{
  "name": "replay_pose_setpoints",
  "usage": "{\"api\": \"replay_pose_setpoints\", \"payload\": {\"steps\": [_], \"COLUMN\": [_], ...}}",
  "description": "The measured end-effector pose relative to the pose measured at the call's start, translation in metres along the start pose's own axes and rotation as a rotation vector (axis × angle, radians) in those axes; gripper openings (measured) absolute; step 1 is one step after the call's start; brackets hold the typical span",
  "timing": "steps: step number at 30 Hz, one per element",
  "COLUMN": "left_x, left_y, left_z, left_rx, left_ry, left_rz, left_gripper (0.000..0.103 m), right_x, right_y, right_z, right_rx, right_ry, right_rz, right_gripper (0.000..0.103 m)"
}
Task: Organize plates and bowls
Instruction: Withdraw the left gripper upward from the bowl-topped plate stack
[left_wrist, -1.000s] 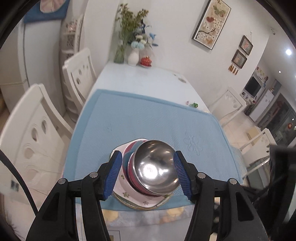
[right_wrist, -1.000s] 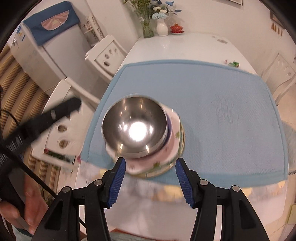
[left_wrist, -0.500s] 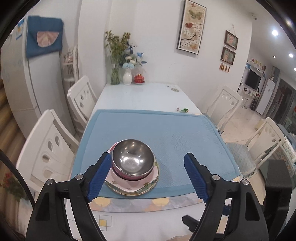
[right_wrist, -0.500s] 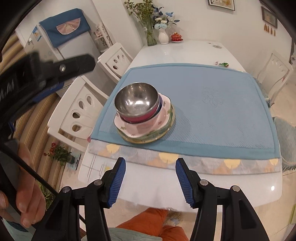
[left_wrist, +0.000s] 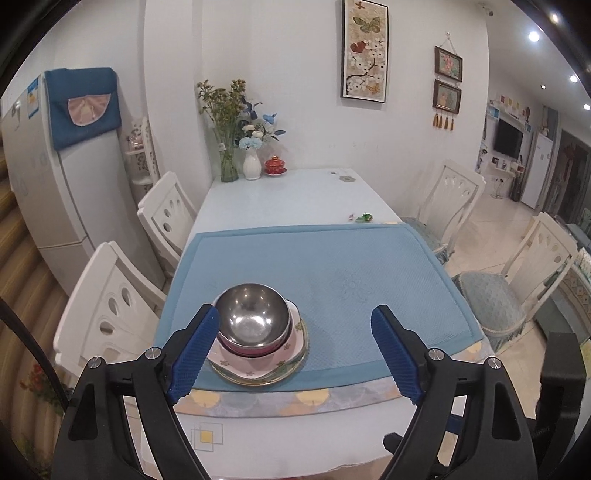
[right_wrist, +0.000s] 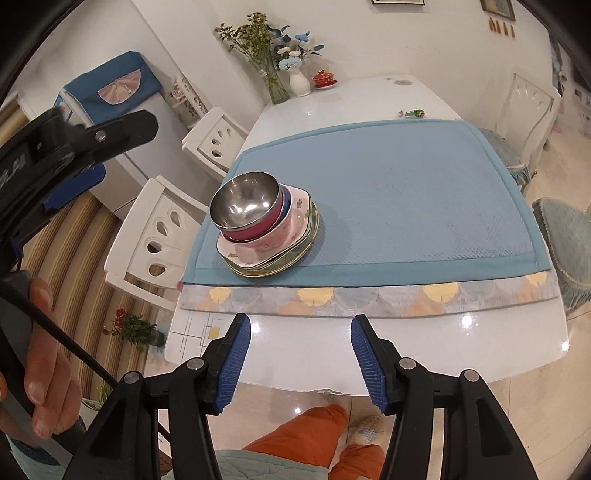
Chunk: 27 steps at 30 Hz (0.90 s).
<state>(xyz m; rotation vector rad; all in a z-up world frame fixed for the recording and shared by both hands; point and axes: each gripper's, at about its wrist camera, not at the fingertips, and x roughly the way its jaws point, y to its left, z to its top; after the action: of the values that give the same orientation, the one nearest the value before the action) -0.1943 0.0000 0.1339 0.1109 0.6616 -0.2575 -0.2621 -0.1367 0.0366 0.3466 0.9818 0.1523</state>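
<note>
A steel bowl (left_wrist: 252, 316) (right_wrist: 243, 201) sits on top of a stack: a dark pink bowl (right_wrist: 258, 229) under it, then a pink flowered plate (left_wrist: 286, 360) (right_wrist: 291, 225) and a green-rimmed plate (right_wrist: 295, 254). The stack stands on the near left corner of the blue mat (left_wrist: 332, 266) (right_wrist: 388, 192). My left gripper (left_wrist: 295, 354) is open and empty, held back above the table's near edge. My right gripper (right_wrist: 300, 354) is open and empty, back over the white table edge.
The white table (left_wrist: 295, 195) carries vases with flowers (left_wrist: 236, 147), a red lidded cup (left_wrist: 275, 165) and a small green item (left_wrist: 364, 218) at the far end. White chairs (left_wrist: 110, 306) stand on both sides. The left gripper's body (right_wrist: 55, 147) shows at the right view's left.
Both grippers have pulled back and away from the stack. The left jaws, which flanked the steel bowl, have opened wide. The stack stays put on the mat.
</note>
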Motion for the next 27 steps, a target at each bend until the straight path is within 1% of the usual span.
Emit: {"api": "replay_pose_setpoints", "payload": {"steps": [5,9,13,15,19,22,25,27], "left_x": [-0.001,-0.002,0.003,0.009,0.020,0.030,0.046,0.057], "left_y": [-0.007,-0.007,-0.002,0.004,0.018,0.033,0.050,0.064], "left_z": [0.004,0.004,0.000,-0.004,-0.008,-0.008,-0.006,-0.006], "left_rx": [0.012,0.058,0.099,0.115,0.119,0.090,0.048,0.010], "left_ry": [-0.035,-0.055,-0.039,-0.016,0.015,0.020,0.051,0.071], "left_rz": [0.068,0.122,0.147,0.160,0.159,0.145,0.112,0.088], "left_gripper": [0.084,0.084,0.084,0.084,0.084,0.085,0.085,0.085], "right_x": [0.000,0.005,0.019,0.028,0.045,0.053,0.062,0.072], "right_y": [-0.005,-0.006,0.003,0.007,0.020,0.029,0.040,0.046], "right_z": [0.003,0.009,0.015,0.017,0.020,0.028,0.037,0.046], "right_rx": [0.004,0.012,0.006,0.000,-0.019,-0.044,-0.075,-0.091], "right_ry": [-0.007,-0.003,0.019,0.036,0.072,0.061,0.045,0.049], "right_rz": [0.008,0.019,0.038,0.045,0.043,0.017,-0.025,-0.051], "right_gripper": [0.055,0.055,0.055,0.055,0.055,0.055,0.055,0.055]}}
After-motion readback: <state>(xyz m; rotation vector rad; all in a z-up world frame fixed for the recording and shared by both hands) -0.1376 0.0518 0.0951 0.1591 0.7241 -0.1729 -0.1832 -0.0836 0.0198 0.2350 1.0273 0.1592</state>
